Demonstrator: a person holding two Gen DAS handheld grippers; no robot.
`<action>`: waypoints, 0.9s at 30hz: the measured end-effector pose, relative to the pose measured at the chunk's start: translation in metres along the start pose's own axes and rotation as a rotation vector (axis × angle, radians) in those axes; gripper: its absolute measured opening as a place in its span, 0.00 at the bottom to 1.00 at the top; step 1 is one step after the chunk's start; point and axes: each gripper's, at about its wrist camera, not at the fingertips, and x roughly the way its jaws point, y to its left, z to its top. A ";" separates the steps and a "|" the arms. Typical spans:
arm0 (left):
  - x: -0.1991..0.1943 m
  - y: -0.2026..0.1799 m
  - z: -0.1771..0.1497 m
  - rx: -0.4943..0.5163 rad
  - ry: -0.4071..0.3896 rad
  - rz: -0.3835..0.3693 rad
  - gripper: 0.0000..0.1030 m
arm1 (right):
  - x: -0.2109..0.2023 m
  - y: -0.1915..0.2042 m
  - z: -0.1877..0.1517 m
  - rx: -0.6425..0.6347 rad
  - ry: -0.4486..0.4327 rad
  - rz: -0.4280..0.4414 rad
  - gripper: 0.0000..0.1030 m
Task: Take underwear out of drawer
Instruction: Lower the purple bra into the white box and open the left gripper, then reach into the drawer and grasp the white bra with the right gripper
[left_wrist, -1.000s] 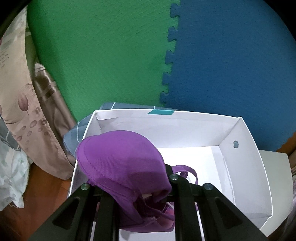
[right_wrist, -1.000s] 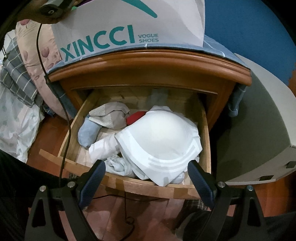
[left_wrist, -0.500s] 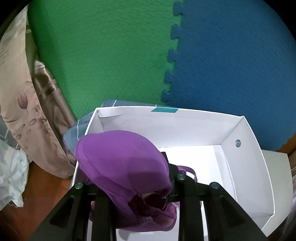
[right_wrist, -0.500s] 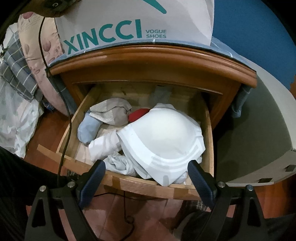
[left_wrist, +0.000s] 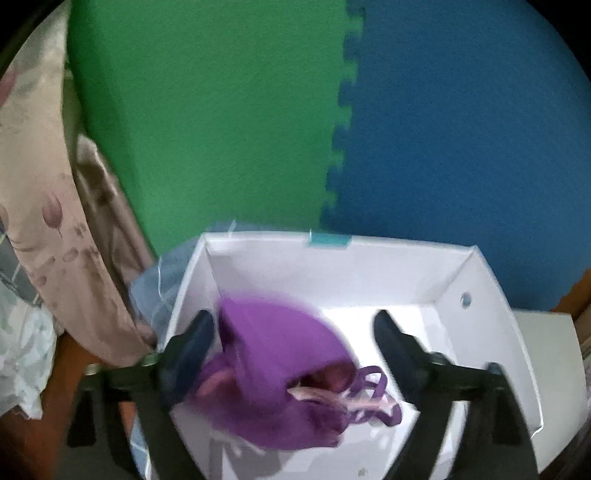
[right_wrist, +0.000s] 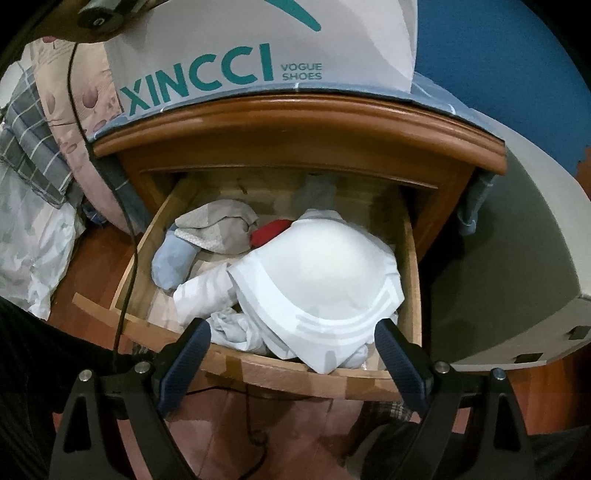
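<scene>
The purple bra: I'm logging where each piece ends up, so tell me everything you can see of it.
The purple bra is a soft, padded fabric piece with a rounded cup facing up and thin looped straps trailing to the right. It is blurred and crumpled, inside the white box, toward its left side. It sits between the fingers of the left hand-held gripper, whose jaws have just been opening and now stand wide; the right finger is clear of it, and the blur hides whether the left one touches it.

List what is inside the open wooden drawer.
The drawer holds a white bra on top, white cloth, a grey garment, a pale blue roll and something red. The bra hides whatever lies beneath it.
</scene>
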 end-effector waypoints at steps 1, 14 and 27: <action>-0.006 0.001 0.001 0.009 -0.034 0.000 1.00 | 0.000 -0.001 0.000 0.002 0.000 -0.002 0.90; -0.175 0.064 -0.072 0.125 -0.388 -0.185 1.00 | -0.005 -0.045 -0.001 0.128 -0.009 -0.071 0.90; -0.136 0.152 -0.206 -0.067 -0.246 -0.247 0.99 | 0.025 0.029 0.041 -0.032 0.000 -0.082 0.90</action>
